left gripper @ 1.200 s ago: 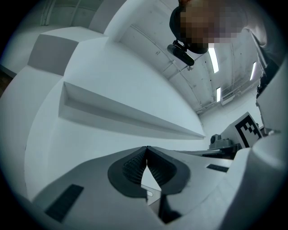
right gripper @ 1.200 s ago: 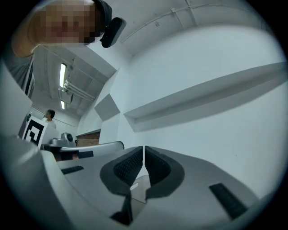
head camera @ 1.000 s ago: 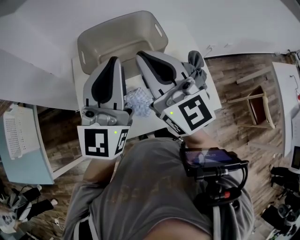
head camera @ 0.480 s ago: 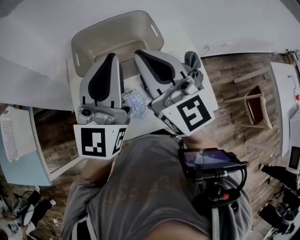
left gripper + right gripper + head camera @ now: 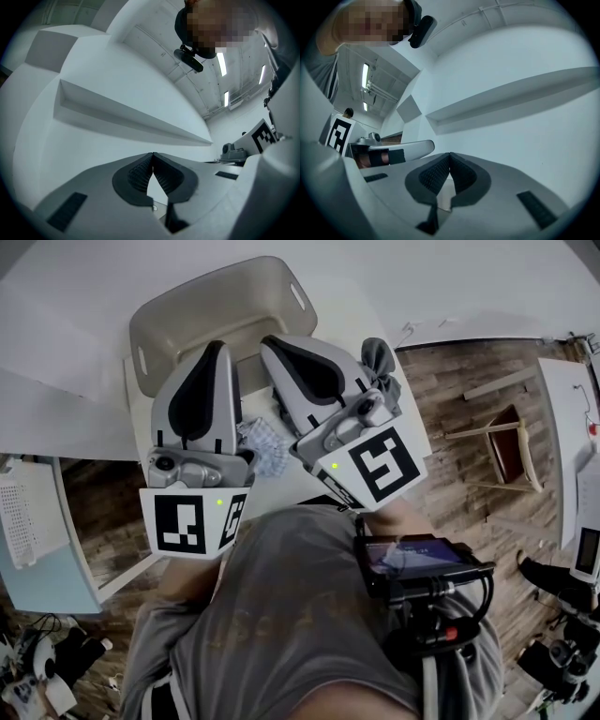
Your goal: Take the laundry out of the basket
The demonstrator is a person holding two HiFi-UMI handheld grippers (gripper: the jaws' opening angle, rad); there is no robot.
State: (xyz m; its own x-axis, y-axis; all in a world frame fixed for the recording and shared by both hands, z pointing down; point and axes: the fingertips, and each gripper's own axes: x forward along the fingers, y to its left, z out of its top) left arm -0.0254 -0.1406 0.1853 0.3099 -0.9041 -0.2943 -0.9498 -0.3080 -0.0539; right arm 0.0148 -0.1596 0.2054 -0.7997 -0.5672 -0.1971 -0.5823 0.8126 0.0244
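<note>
A beige plastic basket [image 5: 183, 310] stands on the white table [image 5: 417, 432], and the part of its inside that shows is bare. A pale blue patterned cloth [image 5: 265, 444] lies on the table between the two grippers. A grey cloth [image 5: 380, 362] lies bunched to the right of the right gripper. My left gripper [image 5: 217, 345] and right gripper [image 5: 267, 340] are held up side by side over the table, hiding the basket's near side. In the gripper views the left gripper [image 5: 153, 153] and right gripper [image 5: 450, 153] point at bare white walls, both shut on nothing.
A wooden chair [image 5: 511, 442] stands on the plank floor to the right, with another white table [image 5: 562, 427] beyond it. A light blue cabinet [image 5: 37, 559] is at the left. A black device [image 5: 422, 559] hangs at the person's chest.
The basket, table and both grippers have drifted a little up and left in the head view. Both grippers stay shut and raised, holding nothing.
</note>
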